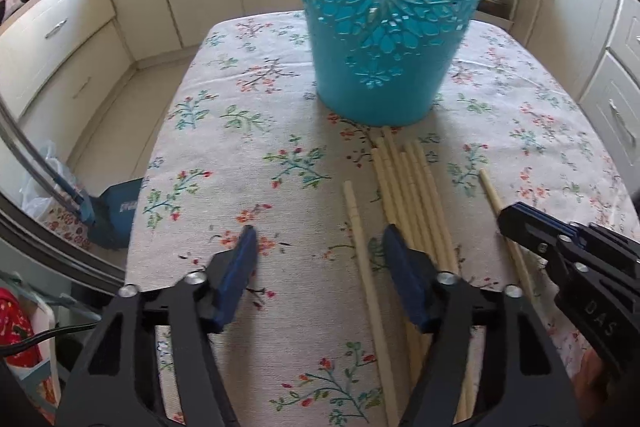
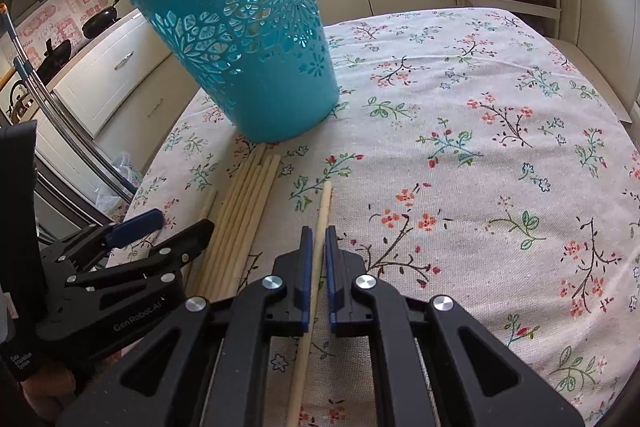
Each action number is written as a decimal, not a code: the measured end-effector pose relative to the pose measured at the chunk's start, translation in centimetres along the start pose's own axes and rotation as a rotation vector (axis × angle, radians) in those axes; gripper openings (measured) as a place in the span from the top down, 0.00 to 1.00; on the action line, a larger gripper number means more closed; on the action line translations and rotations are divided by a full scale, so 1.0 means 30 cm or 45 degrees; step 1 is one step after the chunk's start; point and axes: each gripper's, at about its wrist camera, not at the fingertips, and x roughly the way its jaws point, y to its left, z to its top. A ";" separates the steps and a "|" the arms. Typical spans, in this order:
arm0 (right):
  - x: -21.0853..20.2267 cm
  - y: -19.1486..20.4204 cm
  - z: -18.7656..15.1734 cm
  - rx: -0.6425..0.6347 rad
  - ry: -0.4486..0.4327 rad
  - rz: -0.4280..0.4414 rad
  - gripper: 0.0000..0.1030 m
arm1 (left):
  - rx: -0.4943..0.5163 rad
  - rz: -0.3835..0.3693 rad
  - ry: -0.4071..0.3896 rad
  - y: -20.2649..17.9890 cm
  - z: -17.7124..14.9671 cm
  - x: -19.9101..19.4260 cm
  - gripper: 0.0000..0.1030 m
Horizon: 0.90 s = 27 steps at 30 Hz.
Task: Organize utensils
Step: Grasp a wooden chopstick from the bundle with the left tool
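Cream kitchen cabinets are ringing a table with a floral tablecloth (image 2: 480,131), where a bundle of chopsticks (image 1: 412,195) is lying just before a teal cut-out basket (image 1: 384,27). One single chopstick (image 2: 316,259) is sitting clamped in the right gripper (image 2: 319,239) — the left gripper (image 1: 318,247) is hanging half open over another loose stick (image 1: 360,239), gripping nothing. Most sticks are apparently waiting to be binned. Only the right wrist view is showing the basket's rim — its inside stays hidden.
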 end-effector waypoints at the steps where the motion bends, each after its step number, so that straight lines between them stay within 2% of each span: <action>1: 0.000 0.000 0.000 0.001 0.000 0.001 0.93 | 0.010 -0.011 -0.004 -0.004 0.000 -0.005 0.56; 2: 0.000 0.000 0.000 0.001 0.000 0.000 0.93 | 0.022 -0.027 -0.009 -0.011 -0.001 -0.007 0.61; 4: -0.001 -0.002 0.000 0.004 0.000 0.003 0.93 | 0.045 -0.071 -0.016 -0.019 -0.002 -0.012 0.84; 6: -0.002 -0.005 0.001 0.007 0.001 0.007 0.93 | 0.064 -0.108 -0.010 -0.019 0.001 -0.011 0.93; 7: -0.003 -0.005 0.002 0.009 0.001 0.008 0.93 | 0.073 -0.135 -0.001 -0.014 0.004 -0.009 0.94; 10: -0.004 -0.004 0.002 0.010 0.001 0.009 0.93 | 0.107 -0.187 0.014 0.001 0.012 -0.005 0.95; 14: -0.005 -0.005 0.003 0.011 0.000 0.011 0.93 | 0.197 -0.184 0.018 -0.004 0.003 -0.011 0.95; 20: -0.004 -0.005 0.005 0.012 0.001 0.012 0.93 | 0.178 -0.137 0.019 -0.002 0.008 -0.004 0.91; 25: -0.003 -0.004 0.004 0.013 0.000 0.012 0.93 | 0.151 -0.103 0.015 0.005 0.013 -0.002 0.81; 27: -0.003 -0.004 0.003 0.013 -0.001 0.012 0.93 | 0.147 -0.101 0.014 0.004 0.011 0.002 0.81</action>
